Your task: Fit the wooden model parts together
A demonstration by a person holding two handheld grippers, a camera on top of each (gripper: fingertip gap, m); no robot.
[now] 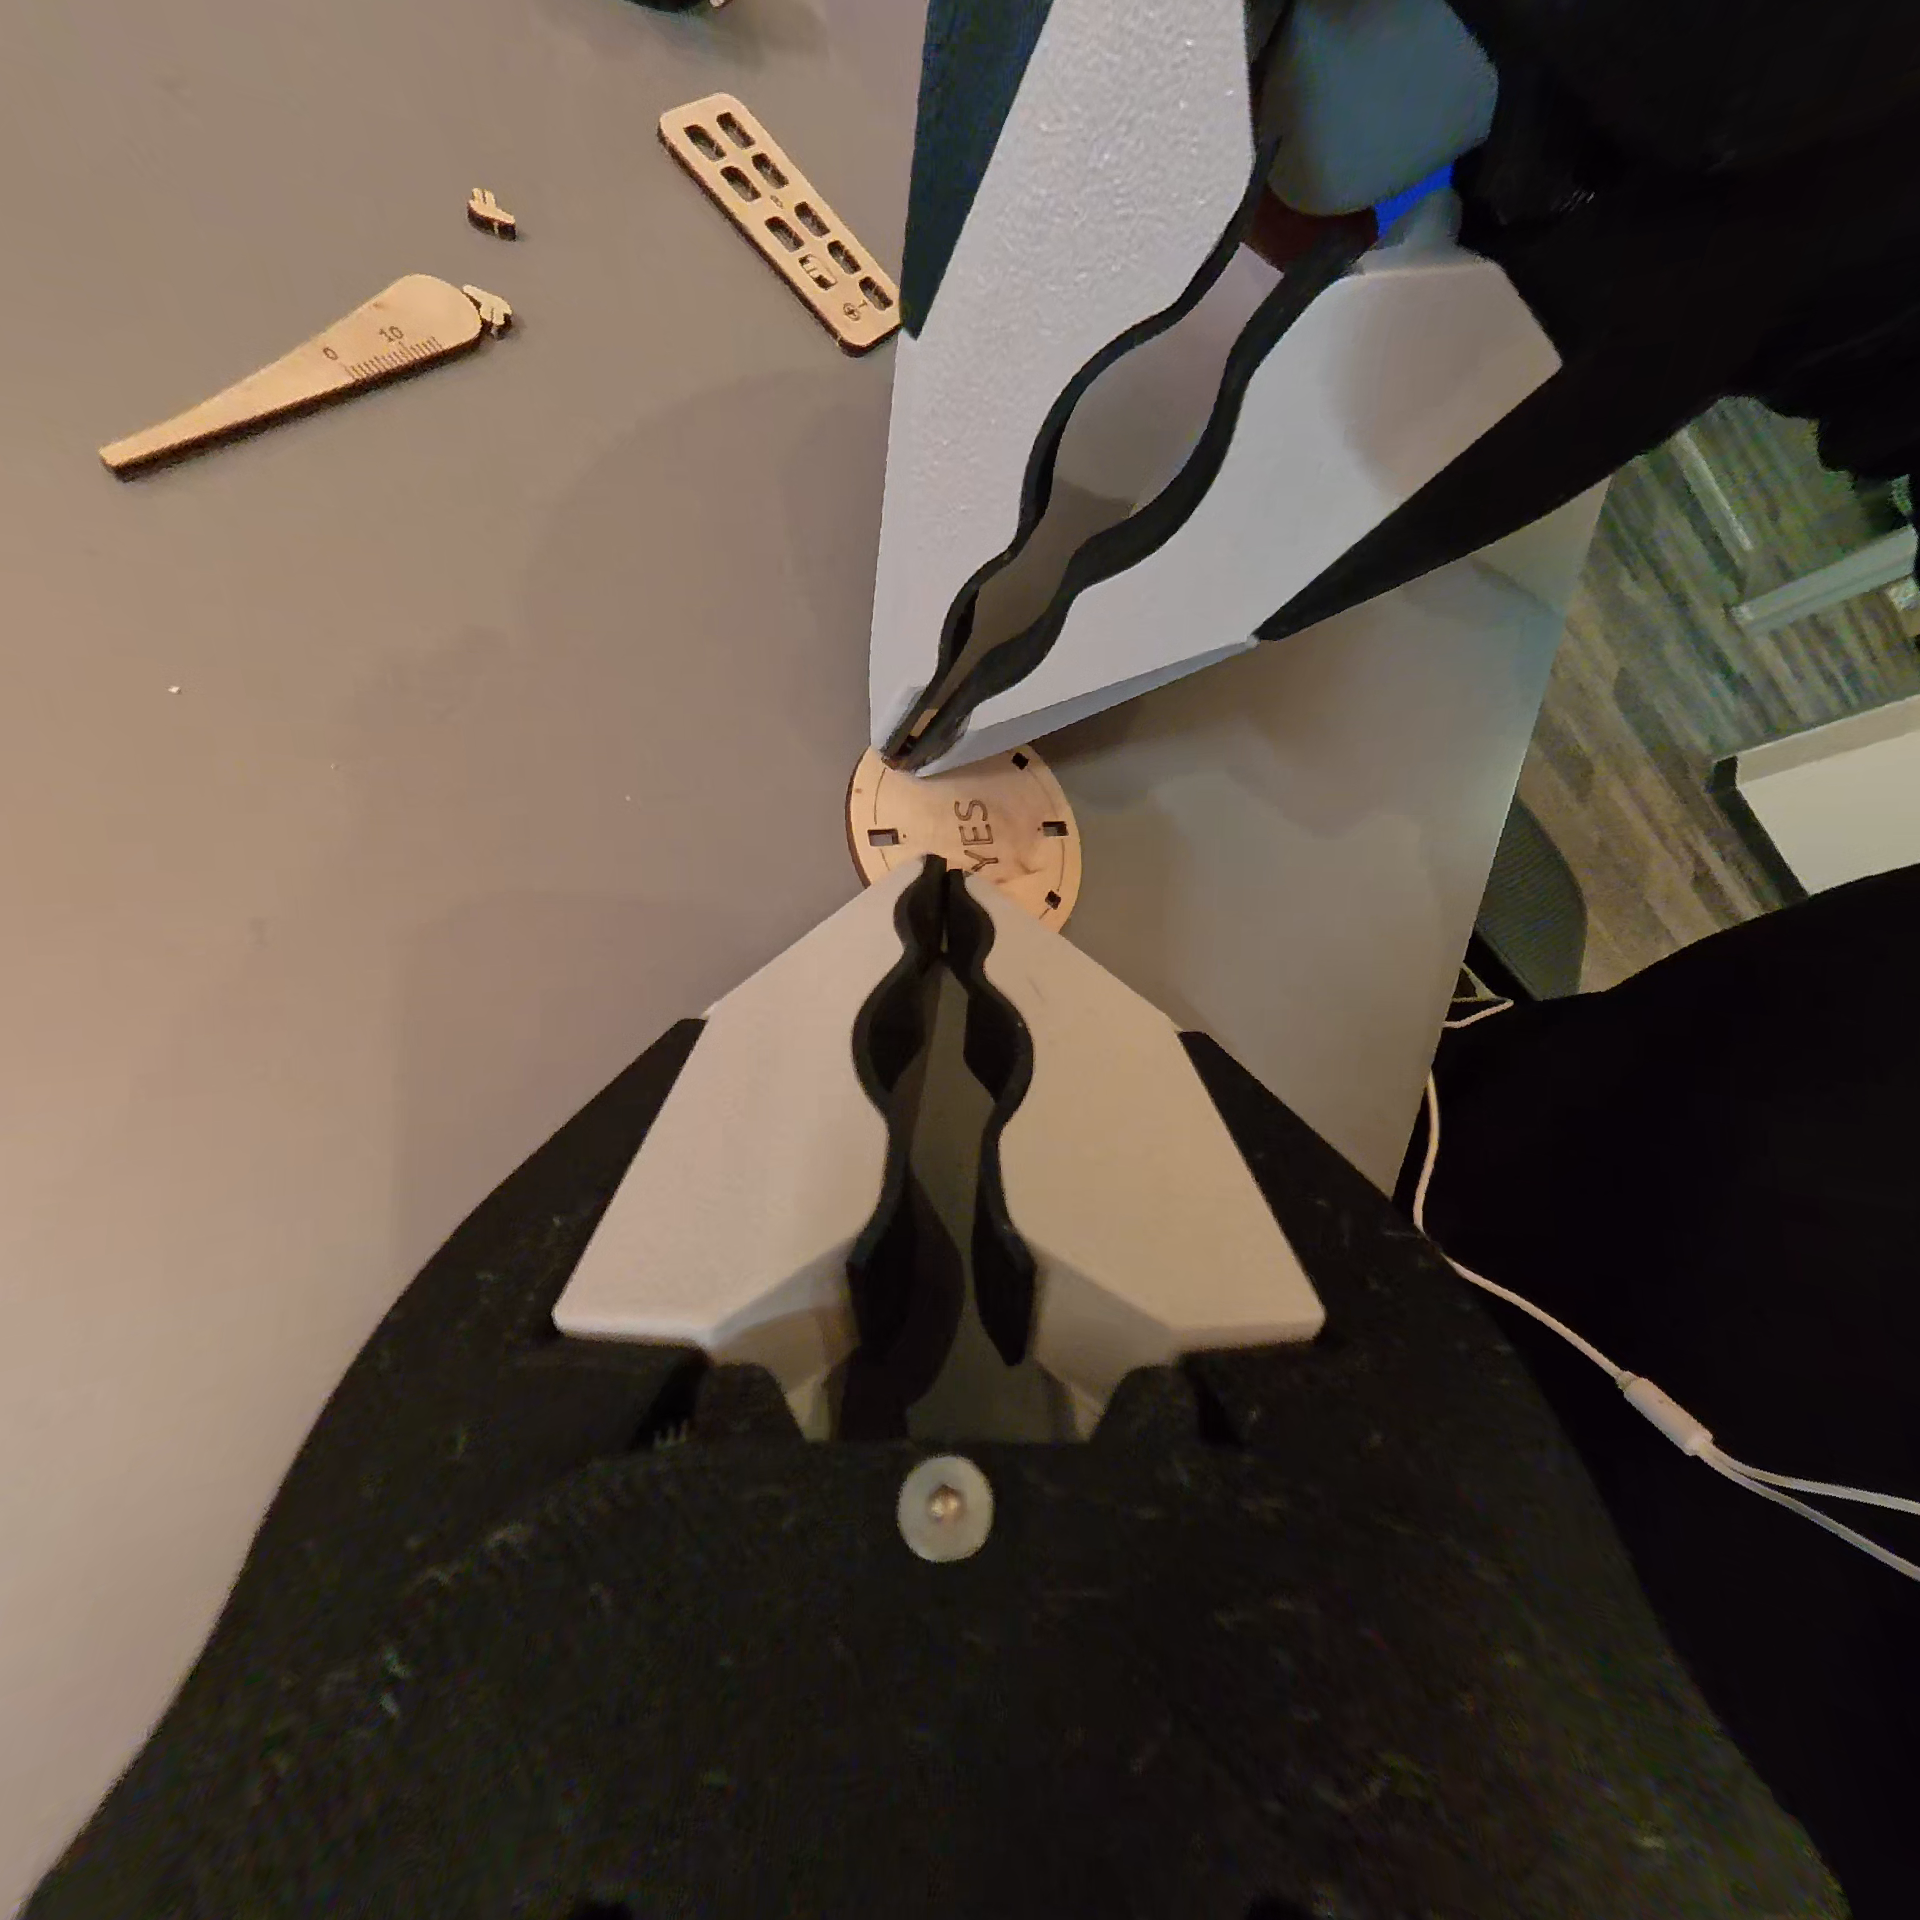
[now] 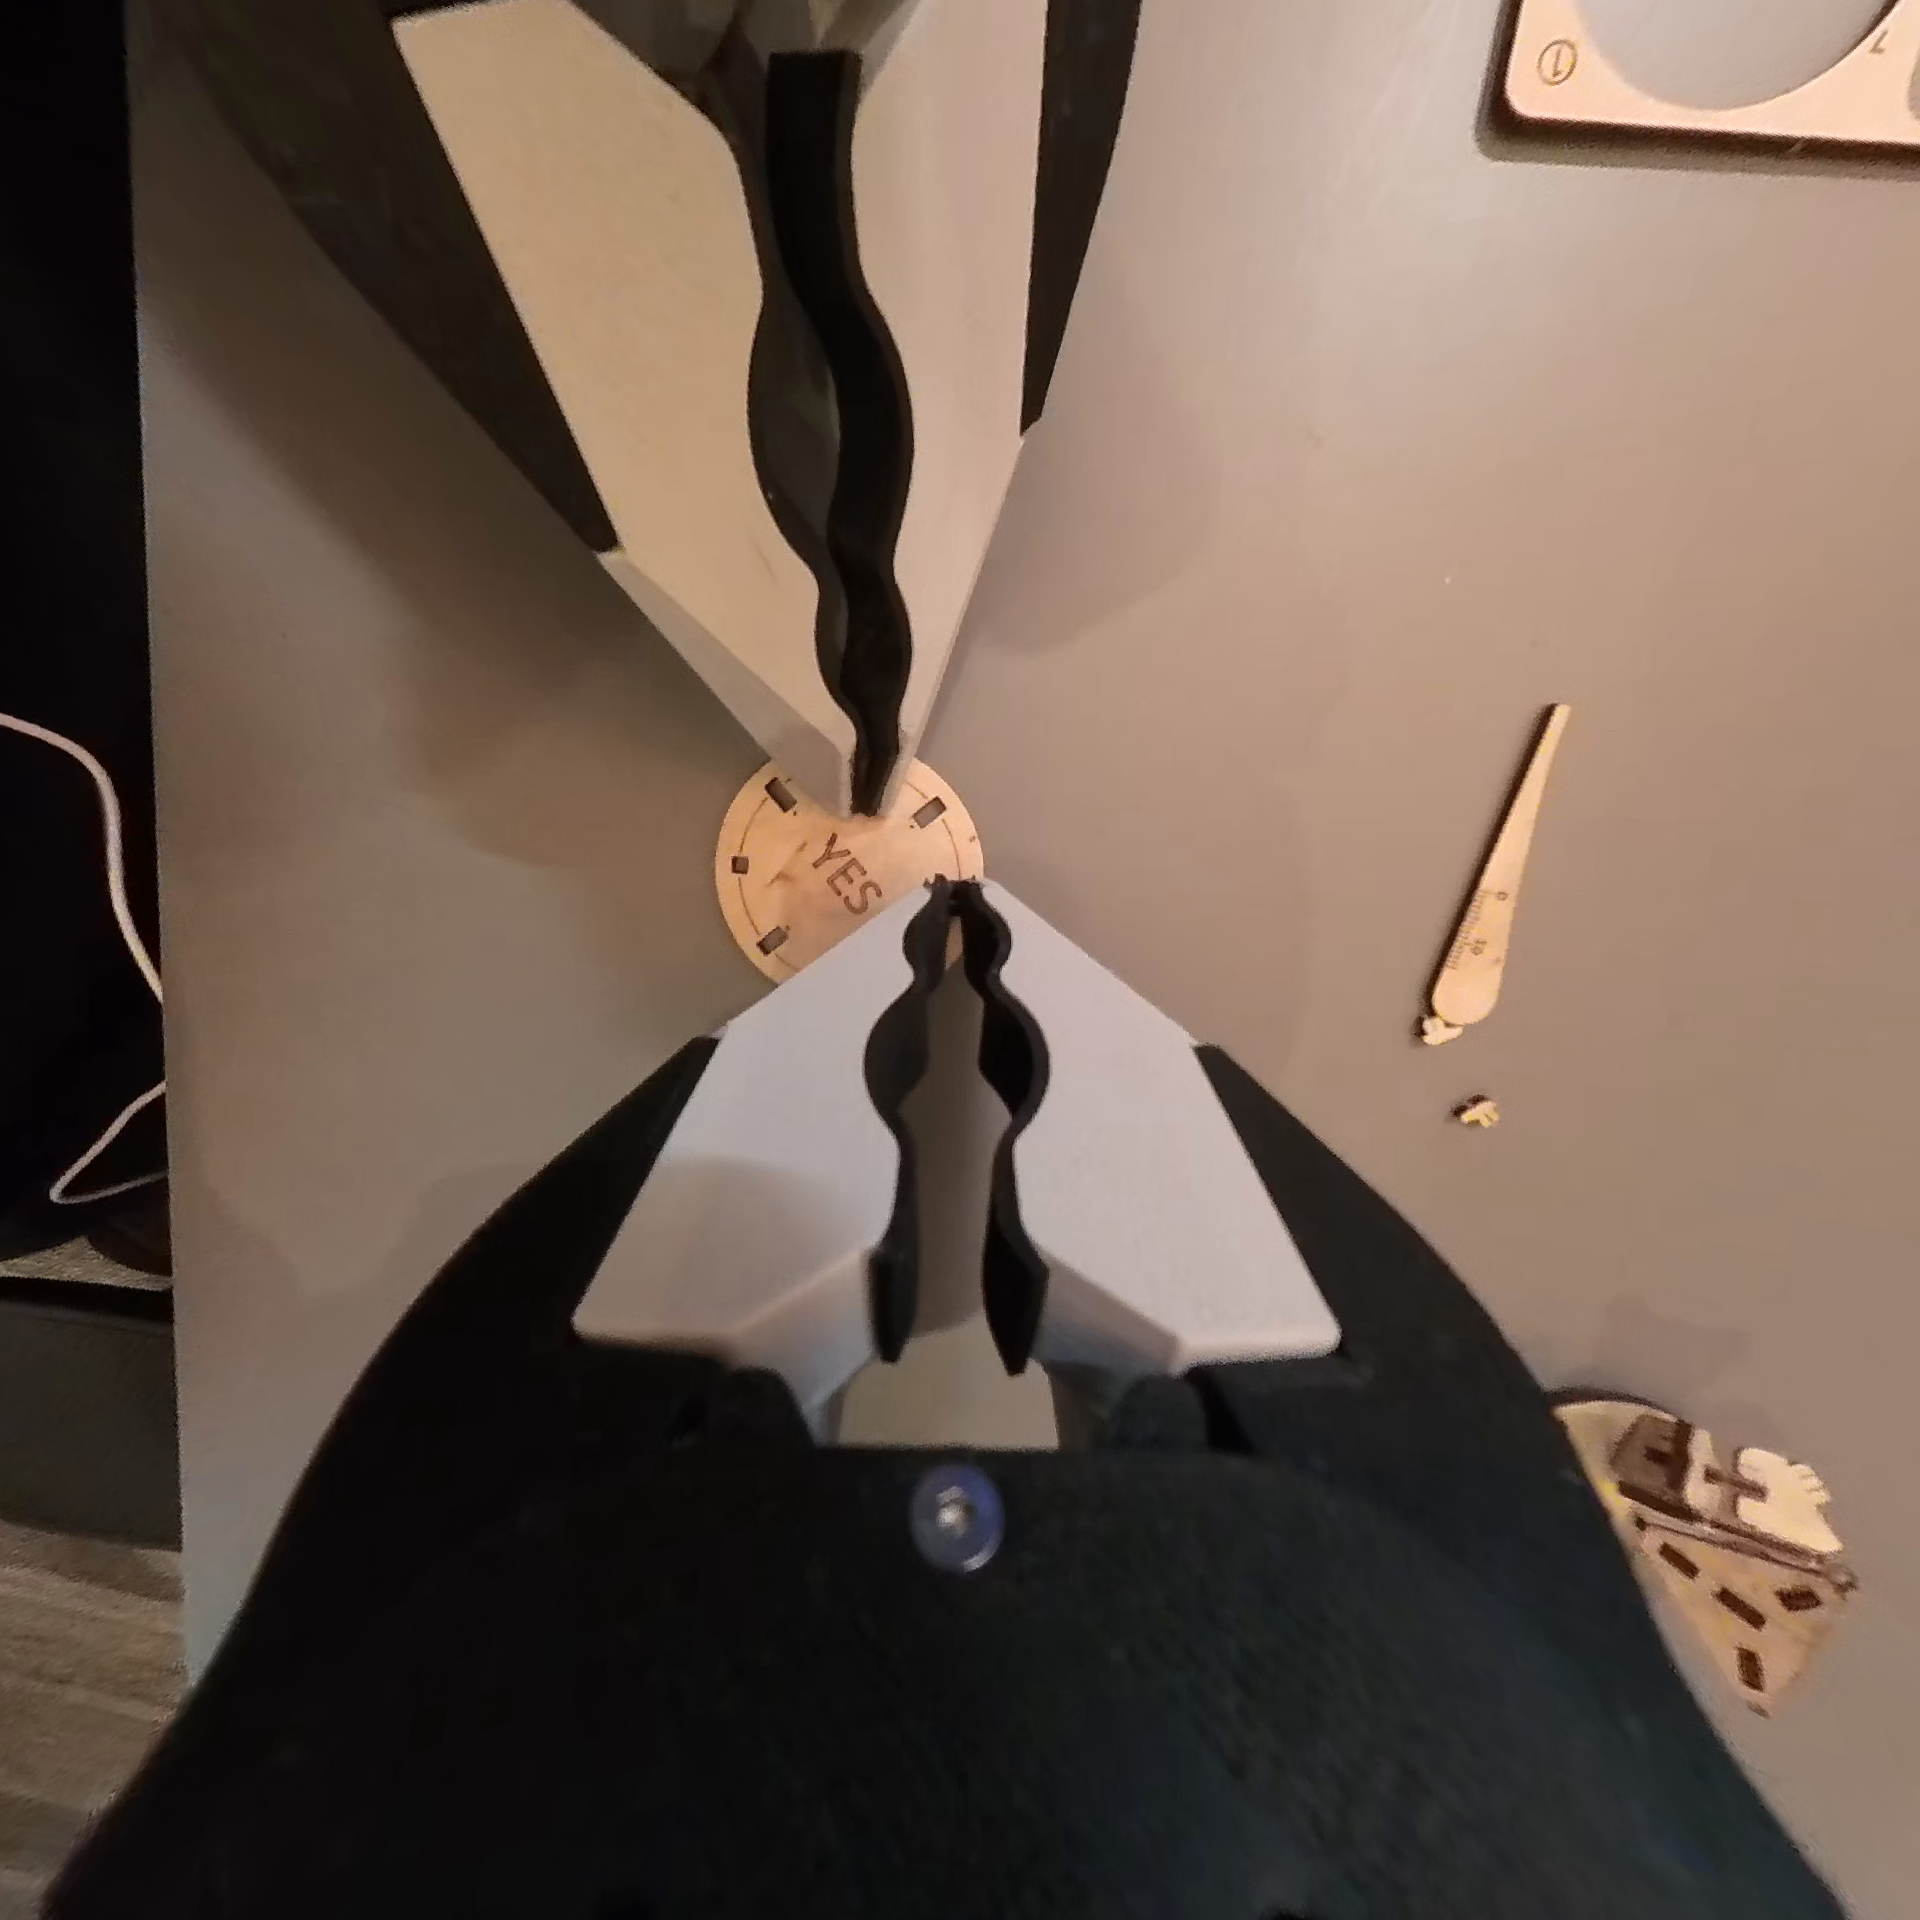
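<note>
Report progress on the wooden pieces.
Done: nothing looks joined; the disc lies flat on the table. In hand: nothing; the left gripper and right gripper both have shut jaws, tips at opposite edges of the disc. Left: carrot piece and slotted strip lie apart.

A grey table [image 1: 416,831] holds a carrot-shaped wooden ruler [image 1: 301,369], a slotted wooden strip [image 1: 779,223], and a small wooden bit [image 1: 488,211] far left.
</note>
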